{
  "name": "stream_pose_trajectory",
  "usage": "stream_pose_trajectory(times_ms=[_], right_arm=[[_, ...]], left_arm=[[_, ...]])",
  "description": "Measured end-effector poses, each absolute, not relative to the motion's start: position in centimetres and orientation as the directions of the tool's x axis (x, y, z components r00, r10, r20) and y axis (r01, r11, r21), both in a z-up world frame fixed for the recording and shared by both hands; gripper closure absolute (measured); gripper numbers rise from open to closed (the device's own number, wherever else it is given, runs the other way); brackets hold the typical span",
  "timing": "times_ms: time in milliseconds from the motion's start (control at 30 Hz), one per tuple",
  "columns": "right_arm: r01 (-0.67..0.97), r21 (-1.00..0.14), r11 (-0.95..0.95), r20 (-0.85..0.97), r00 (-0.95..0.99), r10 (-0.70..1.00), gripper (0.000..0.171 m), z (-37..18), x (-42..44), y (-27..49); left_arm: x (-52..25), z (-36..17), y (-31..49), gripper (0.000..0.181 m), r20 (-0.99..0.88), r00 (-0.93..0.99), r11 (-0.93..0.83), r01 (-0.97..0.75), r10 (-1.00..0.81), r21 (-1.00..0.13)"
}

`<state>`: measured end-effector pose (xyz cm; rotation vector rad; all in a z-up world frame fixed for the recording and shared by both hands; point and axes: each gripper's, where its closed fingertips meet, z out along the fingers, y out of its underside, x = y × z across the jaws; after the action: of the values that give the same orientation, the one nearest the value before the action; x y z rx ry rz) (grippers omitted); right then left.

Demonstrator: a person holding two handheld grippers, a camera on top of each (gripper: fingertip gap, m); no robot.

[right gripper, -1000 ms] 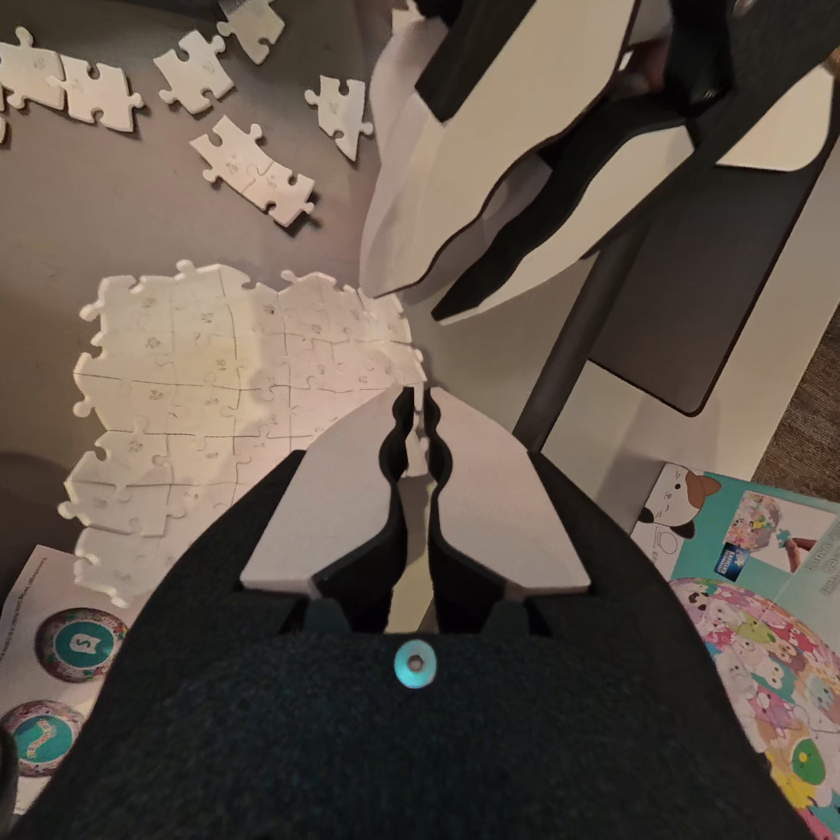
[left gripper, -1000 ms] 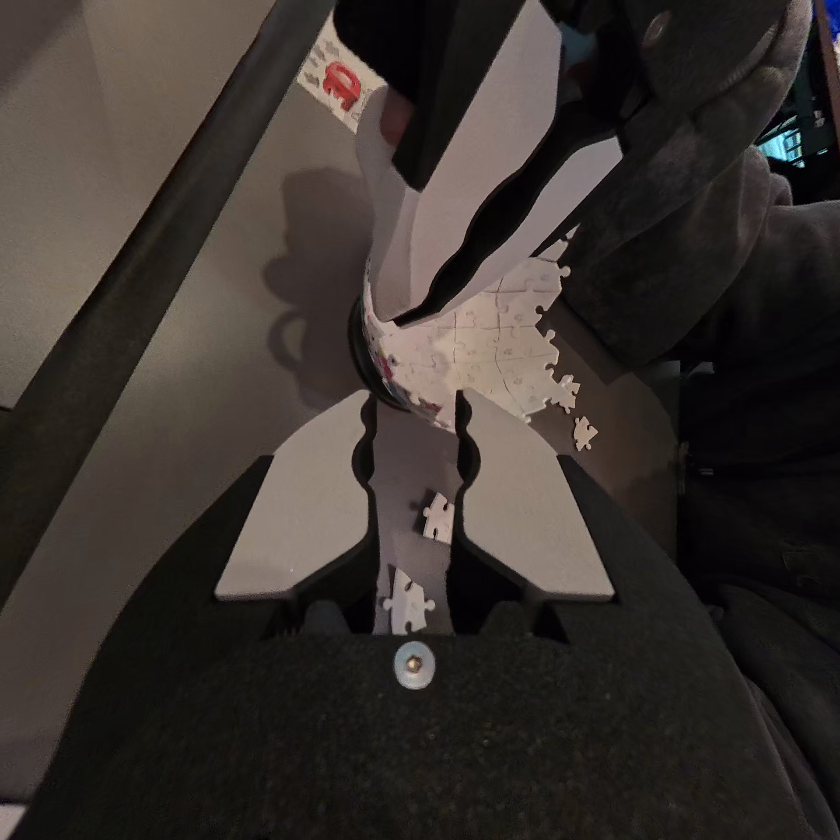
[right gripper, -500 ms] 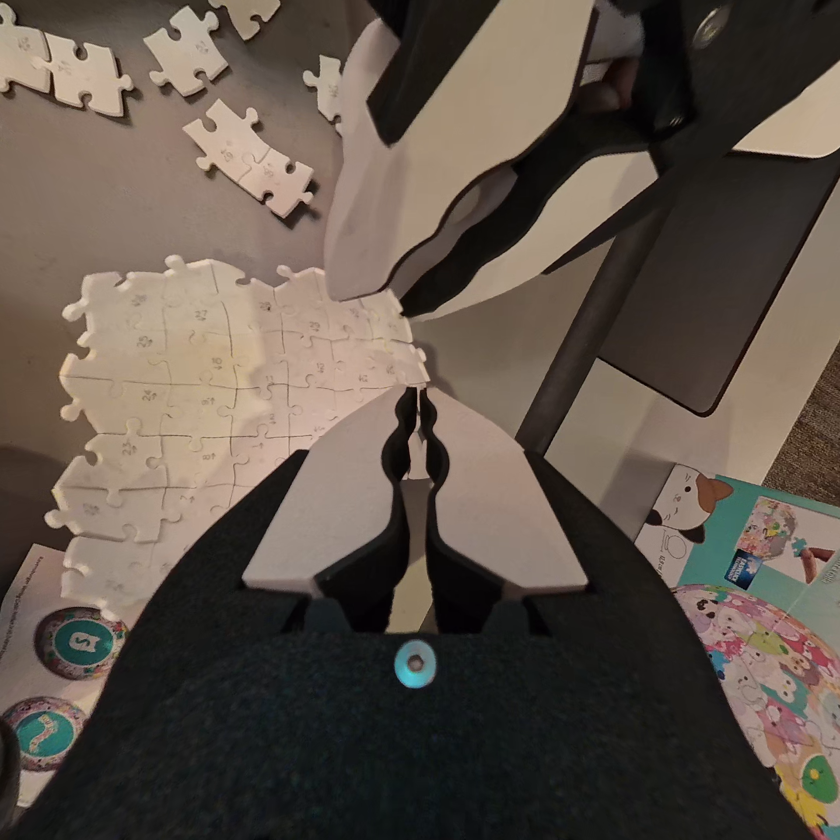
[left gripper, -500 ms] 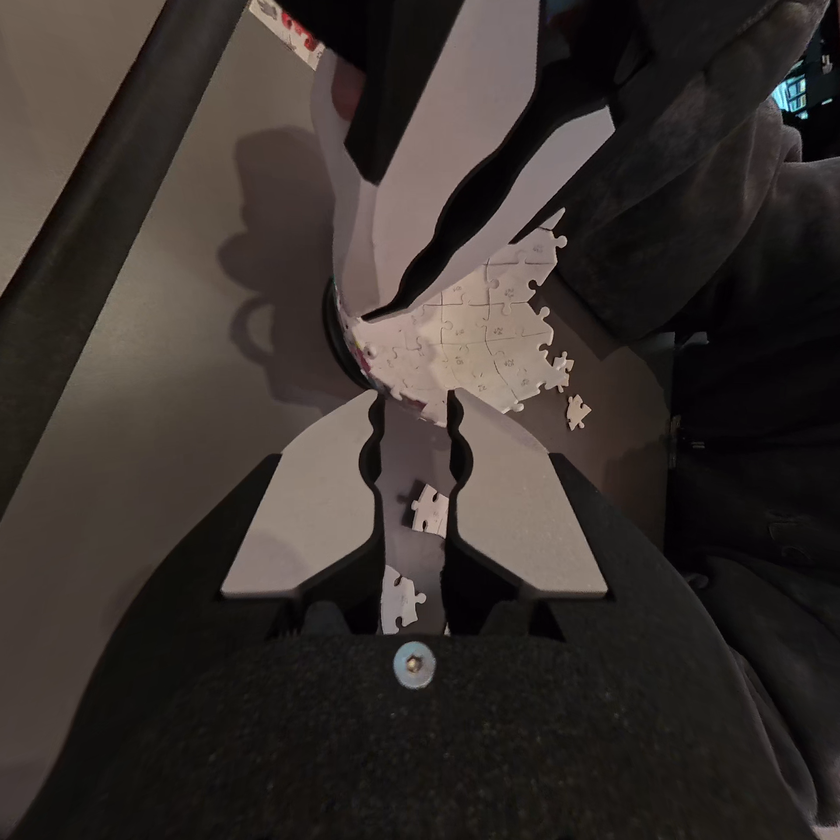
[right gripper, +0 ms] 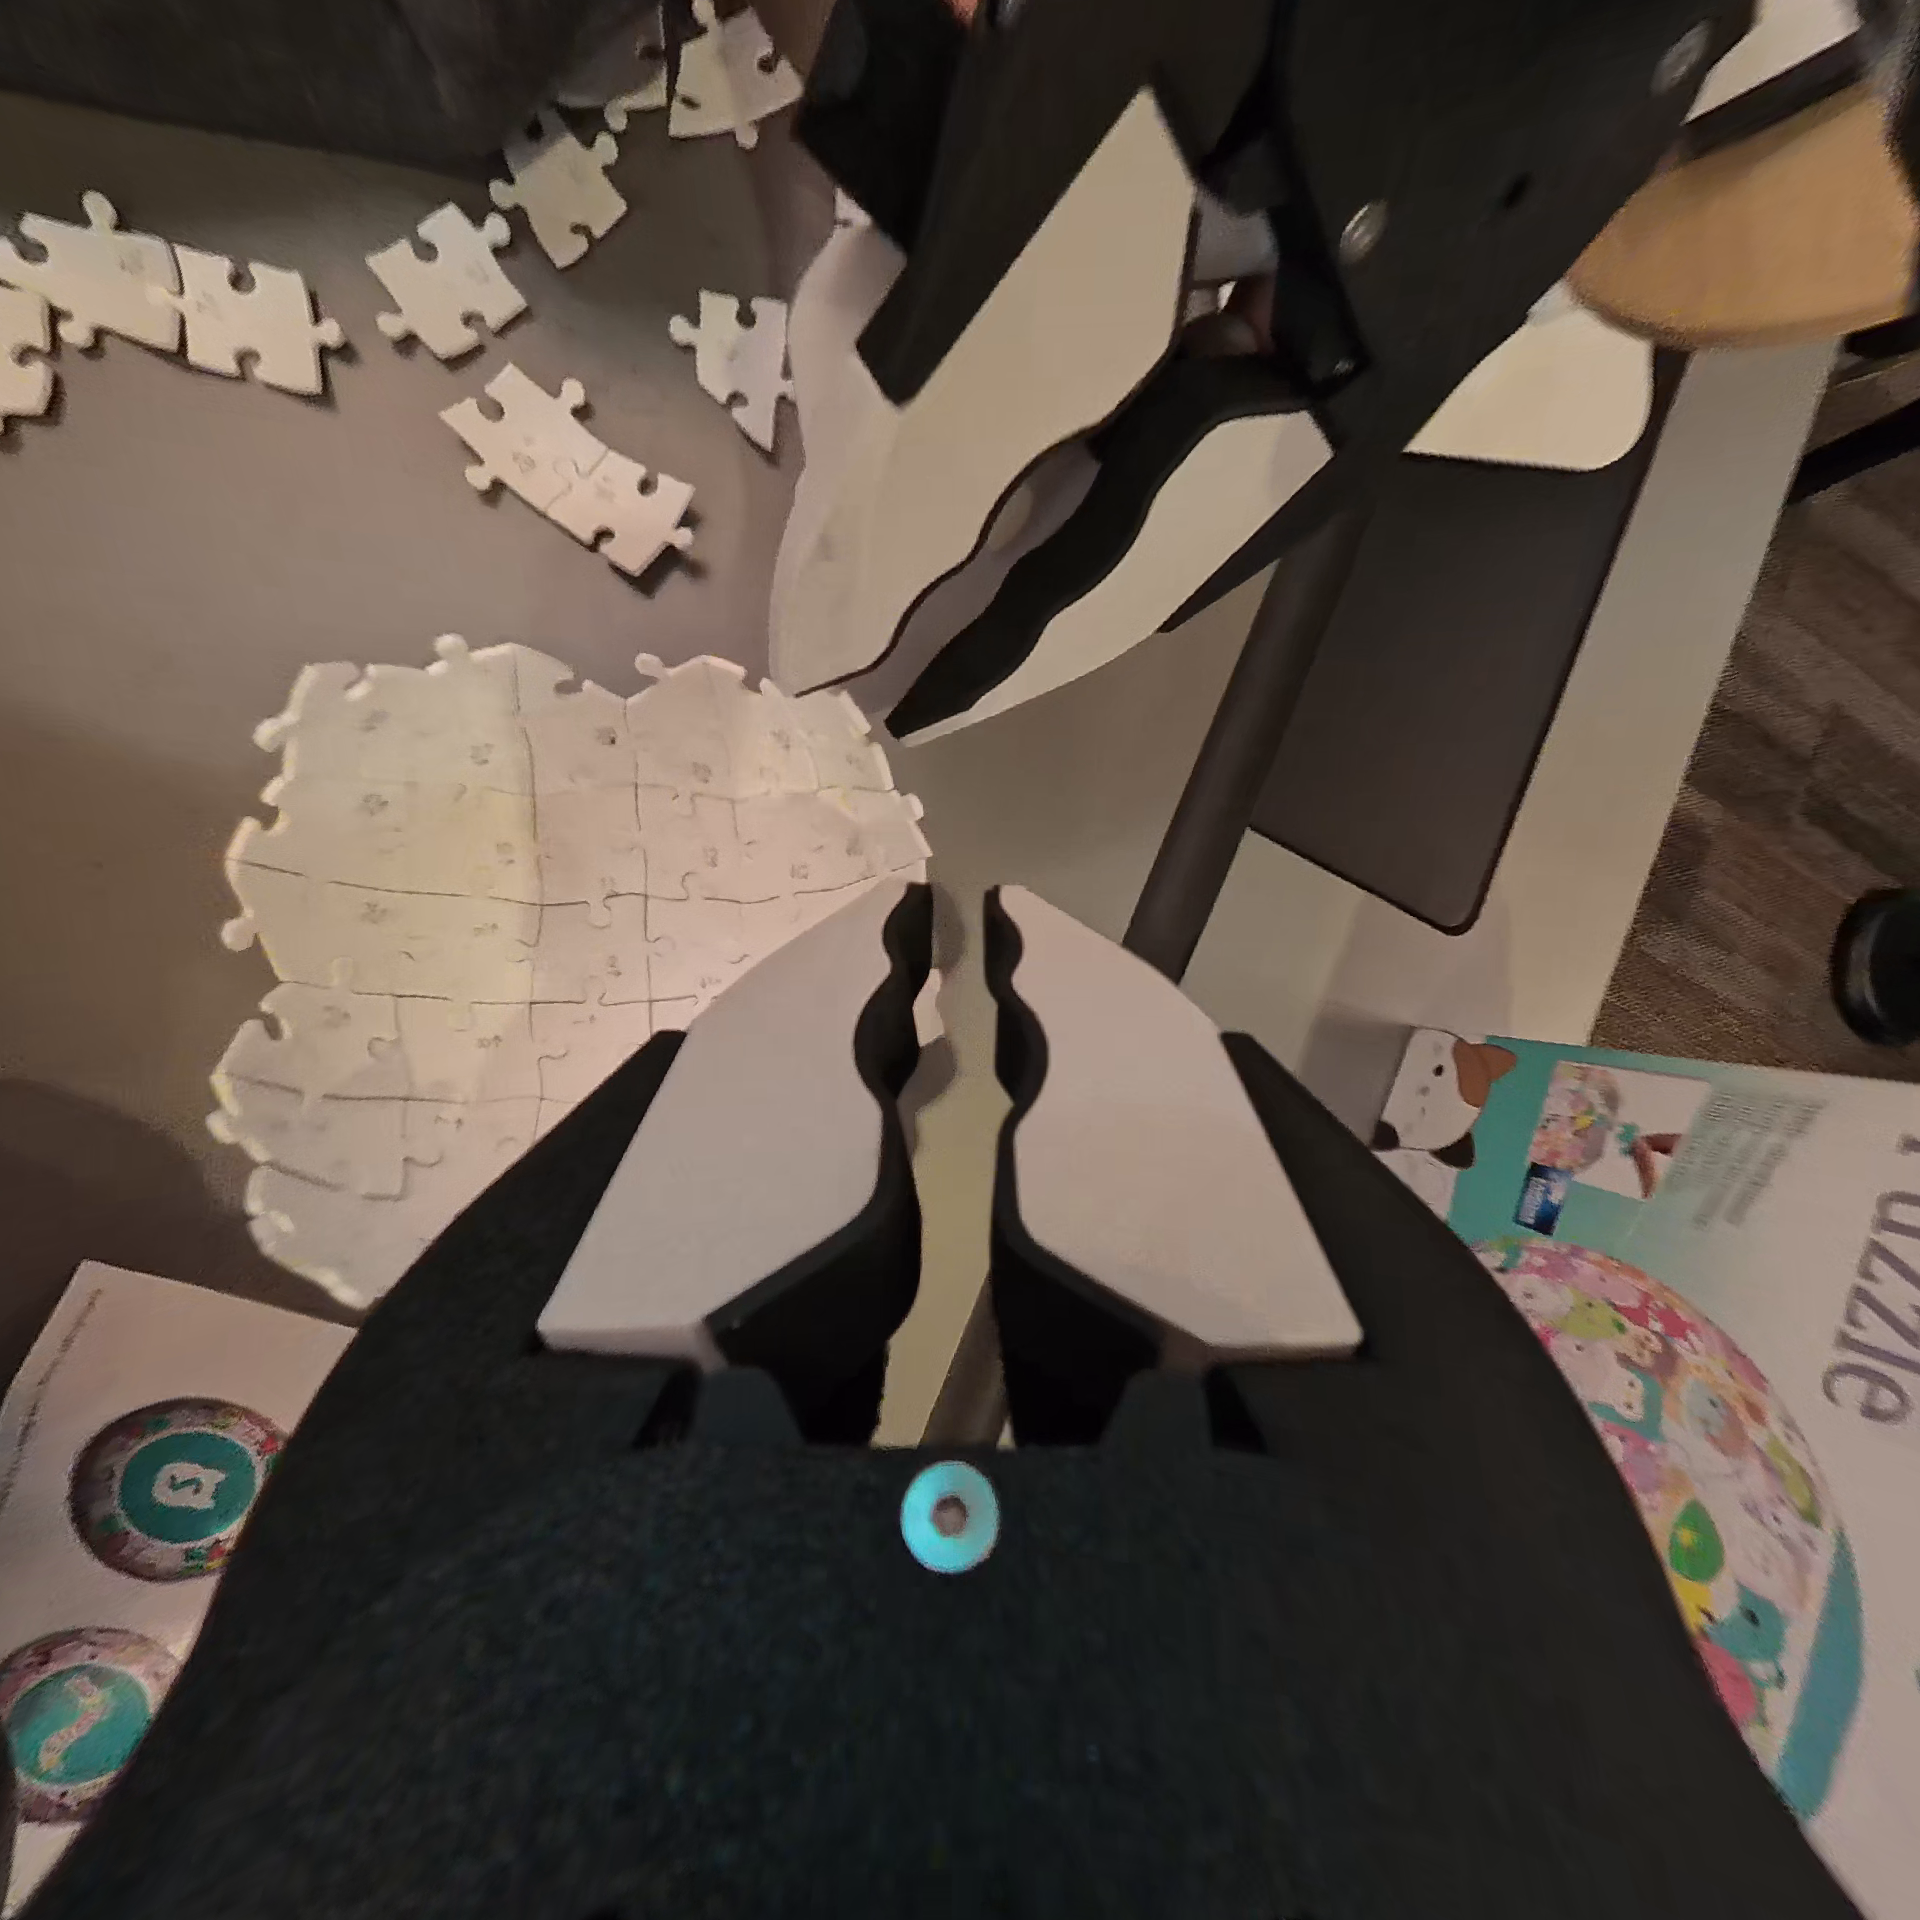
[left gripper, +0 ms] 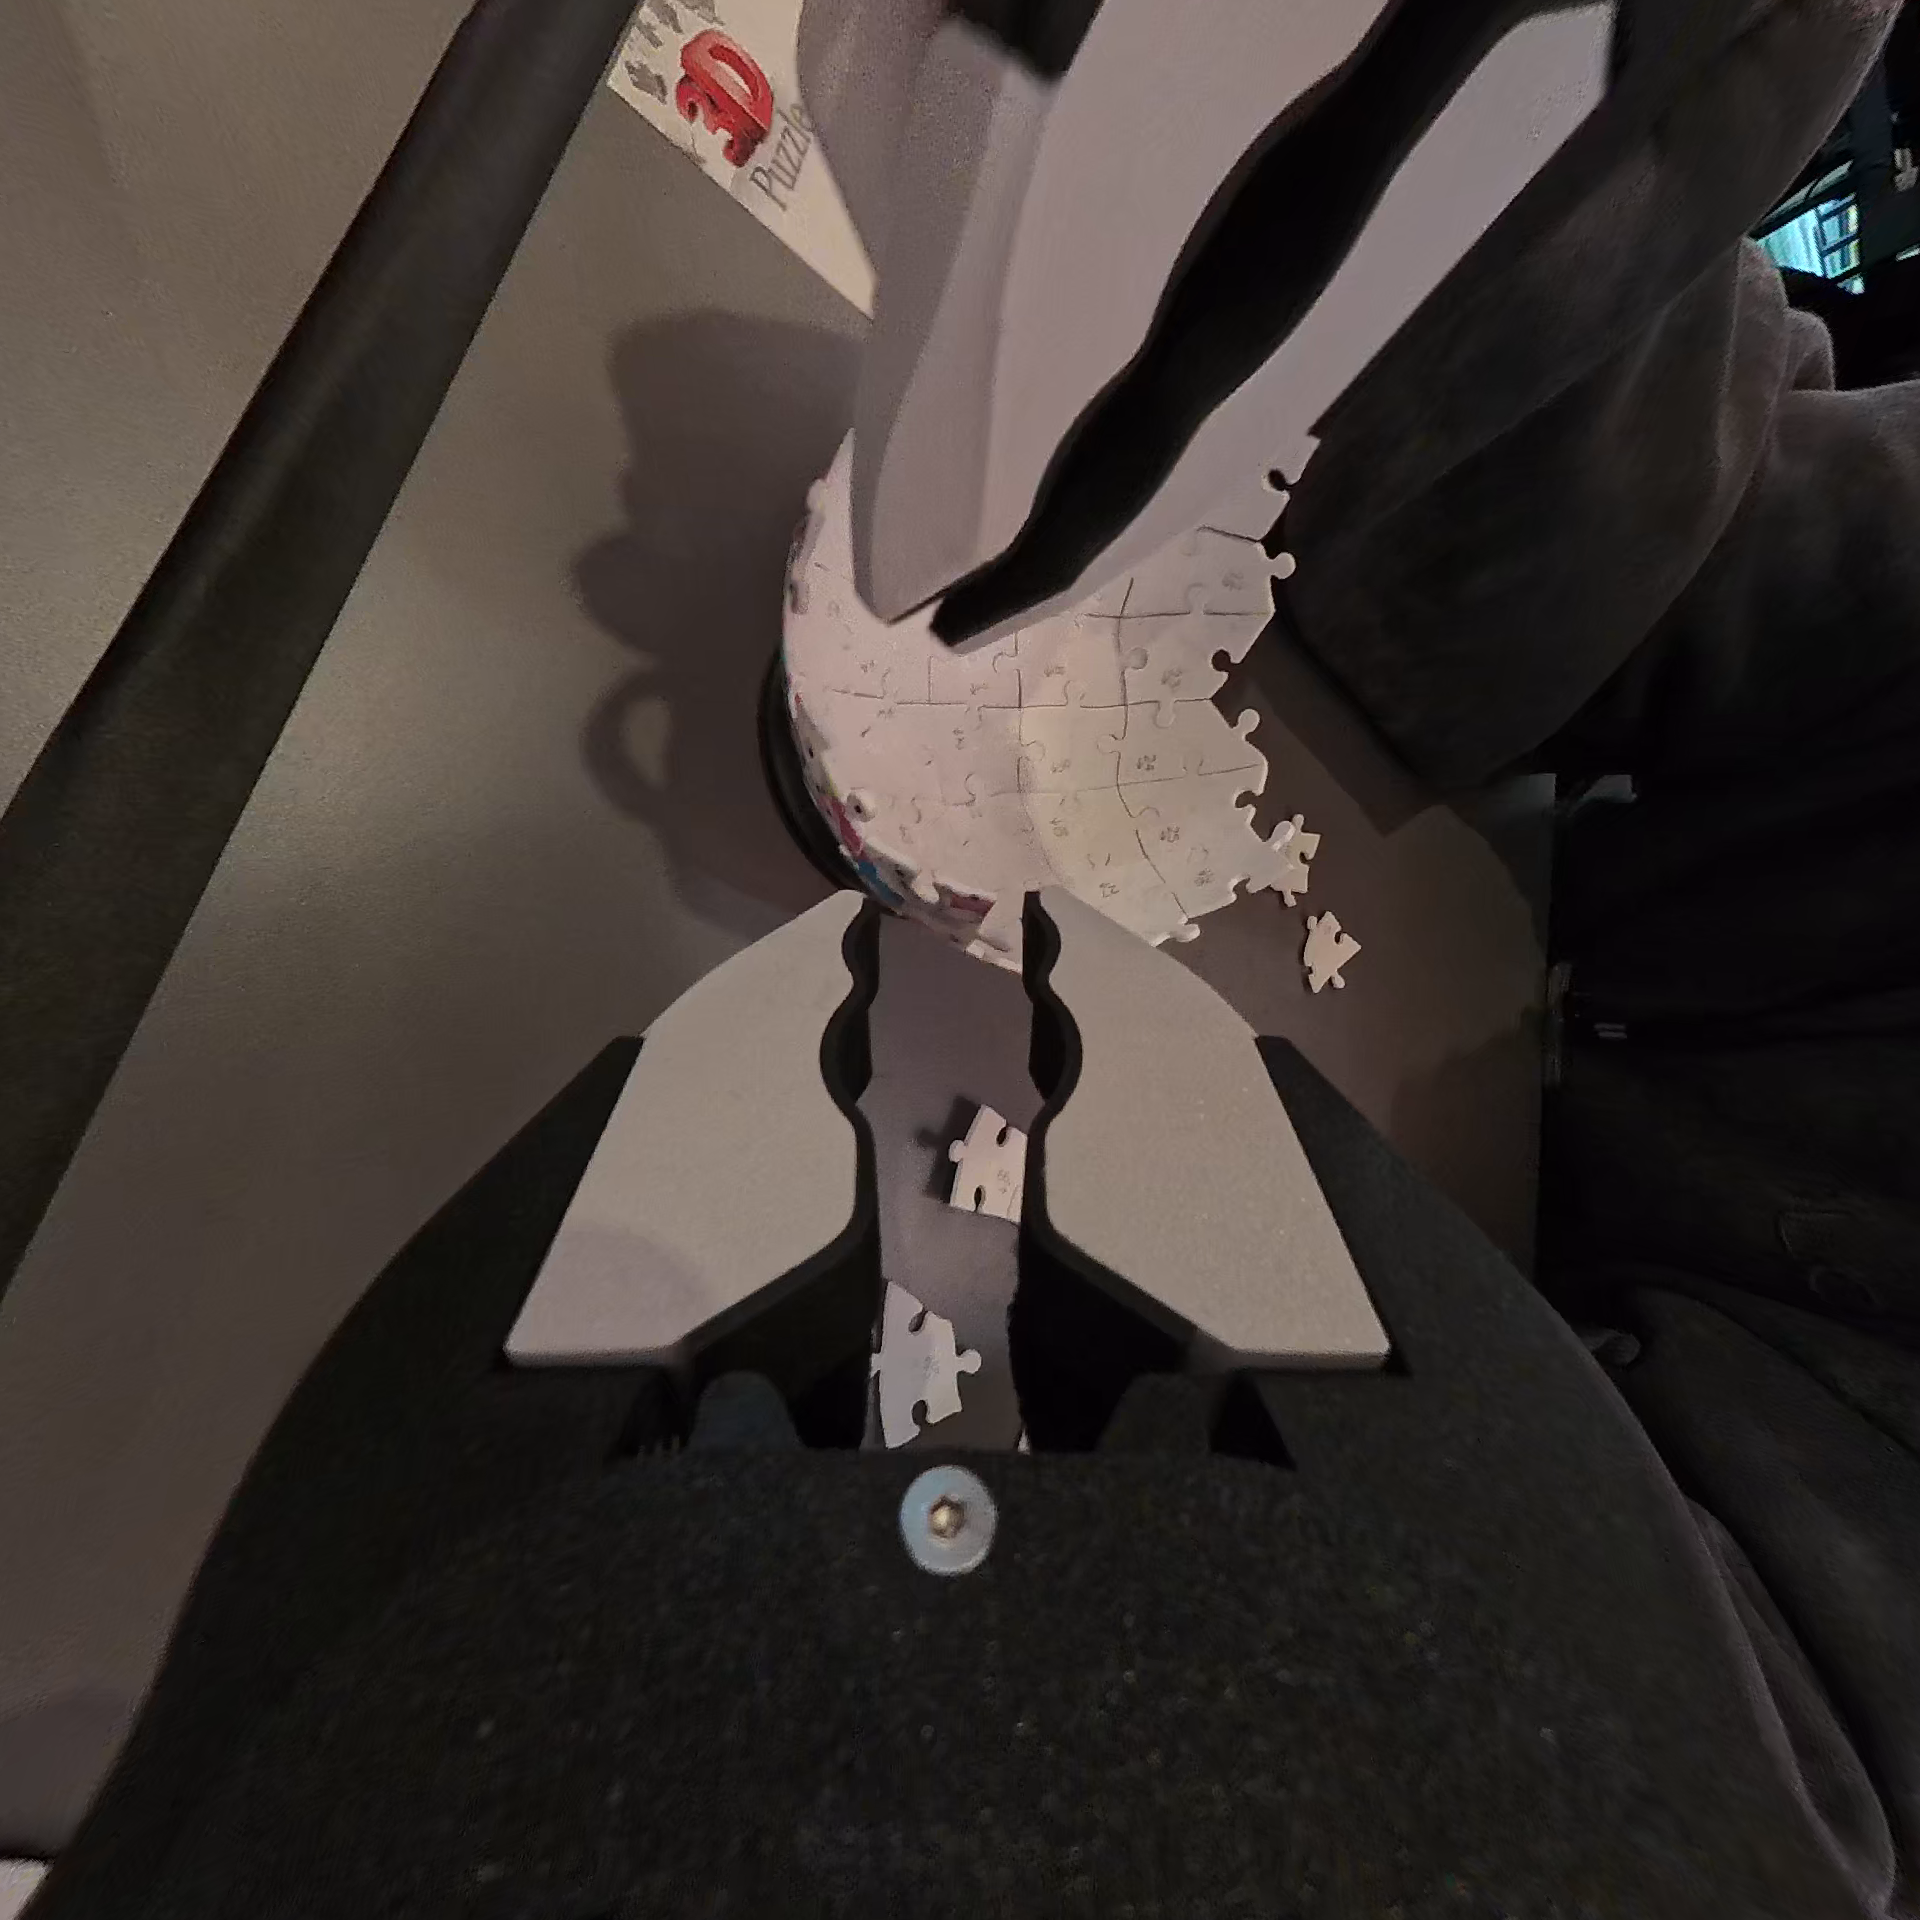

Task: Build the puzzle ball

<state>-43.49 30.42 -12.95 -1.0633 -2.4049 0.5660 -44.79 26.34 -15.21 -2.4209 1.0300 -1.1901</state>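
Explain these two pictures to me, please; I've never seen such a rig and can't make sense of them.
There is no robot here. A person holds a two-finger gripper in each hand, and each gripper has a camera looking along its fingers. The left wrist view shows the left gripper at the bottom, jaws apart and empty. The right gripper reaches down from above, over the half-built ball. The right wrist view shows the right gripper's own fingers at the bottom, jaws slightly apart. I can't tell whether a piece sits between them. On the grey table lie loose pieces, a leaflet and the box.
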Motion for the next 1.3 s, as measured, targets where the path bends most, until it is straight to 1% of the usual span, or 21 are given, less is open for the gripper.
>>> stream_pose_trajectory(times_ms=[100, 167, 200, 233, 333, 467, 533, 600, 667, 700, 767, 833, 933, 967, 1000, 1067, 1100, 1167, 1233, 1300], right_arm=[[0.592, -0.540, 0.598, 0.226, -0.583, 0.781, 0.161, -12.3, -43.0, 30.5], [0.641, -0.487, 0.593, 0.229, -0.562, 0.795, 0.159, -12.9, -42.4, 31.4], [0.677, -0.452, 0.581, 0.218, -0.548, 0.808, 0.154, -13.5, -42.0, 31.9], [0.708, -0.426, 0.563, 0.192, -0.537, 0.821, 0.151, -14.1, -41.6, 32.1], [0.760, -0.417, 0.498, 0.099, -0.507, 0.856, 0.147, -14.9, -41.1, 31.9], [0.829, -0.382, 0.407, 0.003, -0.440, 0.898, 0.147, -14.9, -40.3, 32.4], [0.847, -0.386, 0.367, -0.049, -0.416, 0.908, 0.147, -14.5, -40.3, 32.4], [0.865, -0.388, 0.318, -0.138, -0.396, 0.908, 0.145, -14.5, -40.2, 31.8], [0.904, -0.338, 0.260, -0.240, -0.351, 0.905, 0.142, -15.2, -39.6, 31.0], [0.924, -0.293, 0.246, -0.262, -0.325, 0.909, 0.142, -15.8, -39.1, 30.9], [0.947, -0.205, 0.247, -0.226, -0.291, 0.930, 0.142, -16.9, -38.3, 31.5], [0.946, -0.176, 0.270, -0.164, -0.299, 0.940, 0.142, -17.1, -38.4, 31.8], [0.938, -0.150, 0.313, -0.017, -0.319, 0.948, 0.144, -16.9, -39.0, 32.7], [0.936, -0.155, 0.316, 0.053, -0.311, 0.949, 0.149, -16.3, -39.2, 33.2], [0.935, -0.180, 0.305, 0.080, -0.295, 0.952, 0.154, -15.6, -39.2, 33.0], [0.925, -0.267, 0.271, 0.102, -0.252, 0.962, 0.152, -13.9, -38.9, 32.1], [0.913, -0.331, 0.240, 0.127, -0.208, 0.970, 0.150, -12.9, -38.7, 31.8], [0.880, -0.444, 0.168, 0.117, -0.129, 0.985, 0.146, -11.4, -37.4, 30.5], [0.843, -0.531, 0.088, 0.152, -0.008, 0.988, 0.144, -10.2, -35.5, 30.0], [0.784, -0.620, 0.037, 0.177, 0.093, 0.980, 0.141, -9.5, -34.1, 28.9]], left_arm=[[-44.9, -15.2, 26.4, 0.155, 0.585, 0.421, -0.717, -0.485, -0.693, -0.501], [-44.9, -15.2, 26.7, 0.155, 0.577, 0.429, -0.716, -0.479, -0.695, -0.507], [-44.9, -15.1, 26.8, 0.155, 0.574, 0.431, -0.716, -0.477, -0.696, -0.510], [-44.9, -15.1, 26.8, 0.154, 0.572, 0.432, -0.715, -0.476, -0.698, -0.512], [-45.0, -15.3, 26.8, 0.154, 0.564, 0.443, -0.715, -0.485, -0.697, -0.503], [-45.2, -15.2, 27.0, 0.154, 0.559, 0.450, -0.717, -0.481, -0.696, -0.505], [-45.2, -15.1, 27.1, 0.154, 0.563, 0.449, -0.719, -0.470, -0.694, -0.512], [-45.2, -14.9, 27.2, 0.154, 0.565, 0.444, -0.718, -0.462, -0.696, -0.521], [-45.1, -14.6, 27.3, 0.154, 0.567, 0.436, -0.715, -0.448, -0.699, -0.536], [-45.1, -14.4, 27.4, 0.154, 0.568, 0.431, -0.713, -0.441, -0.701, -0.546], [-45.1, -13.8, 27.5, 0.153, 0.564, 0.423, -0.705, -0.423, -0.709, -0.569], [-45.1, -13.0, 27.7, 0.153, 0.559, 0.418, -0.697, -0.403, -0.716, -0.593], [-44.9, -11.6, 28.1, 0.152, 0.533, 0.434, -0.683, -0.375, -0.727, -0.627], [-44.9, -11.0, 28.4, 0.152, 0.511, 0.451, -0.674, -0.367, -0.731, -0.641], [-44.8, -10.2, 28.5, 0.152, 0.486, 0.471, -0.664, -0.360, -0.736, -0.656], [-44.3, -8.0, 28.3, 0.152, 0.430, 0.505, -0.633, -0.354, -0.749, -0.688], [-44.1, -6.8, 28.2, 0.152, 0.386, 0.531, -0.612, -0.355, -0.754, -0.707], [-43.6, -4.6, 27.9, 0.152, 0.280, 0.590, -0.563, -0.371, -0.757, -0.739], [-43.1, -2.8, 27.4, 0.150, 0.182, 0.635, -0.512, -0.386, -0.751, -0.768], [-42.7, -1.6, 26.6, 0.149, 0.124, 0.664, -0.495, -0.408, -0.738, -0.767]])
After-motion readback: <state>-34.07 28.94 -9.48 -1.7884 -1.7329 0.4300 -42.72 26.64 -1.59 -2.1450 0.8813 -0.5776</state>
